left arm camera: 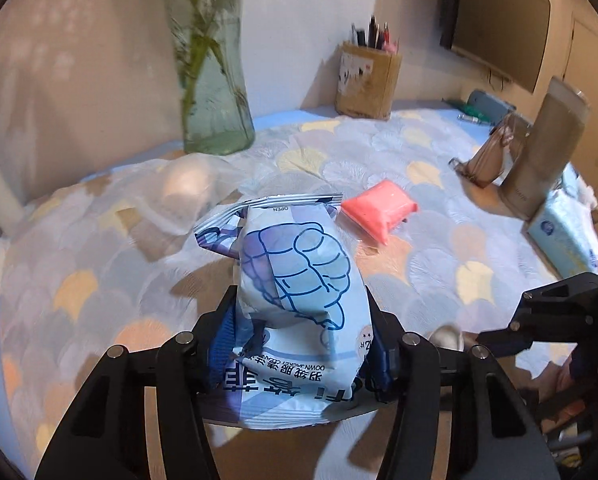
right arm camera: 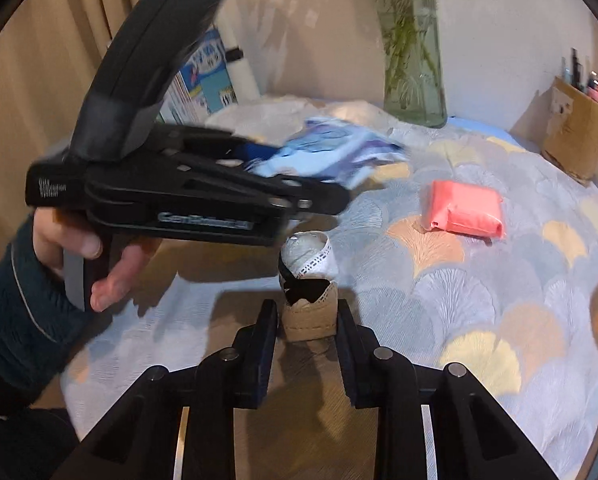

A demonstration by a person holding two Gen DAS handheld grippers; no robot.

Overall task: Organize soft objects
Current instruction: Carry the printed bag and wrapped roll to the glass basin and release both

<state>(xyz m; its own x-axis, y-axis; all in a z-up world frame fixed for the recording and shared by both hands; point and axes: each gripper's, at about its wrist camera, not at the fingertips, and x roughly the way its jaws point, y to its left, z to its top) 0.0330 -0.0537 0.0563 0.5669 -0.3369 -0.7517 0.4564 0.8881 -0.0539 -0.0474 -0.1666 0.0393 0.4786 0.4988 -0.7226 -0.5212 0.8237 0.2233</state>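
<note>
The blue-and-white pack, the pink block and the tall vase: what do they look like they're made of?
The blue-and-white pack looks like thin printed plastic film, glossy and crumpled where the left gripper squeezes it. The pink block seems something soft in clear shiny wrap, folded at one end; its filling I can't tell. The vase looks like greenish clear glass: stems show through it.

Pale-blue pouch [left arm camera: 299, 280]; pink packet [left arm camera: 379, 210]; fan-patterned cloth [left arm camera: 99, 272].
</note>
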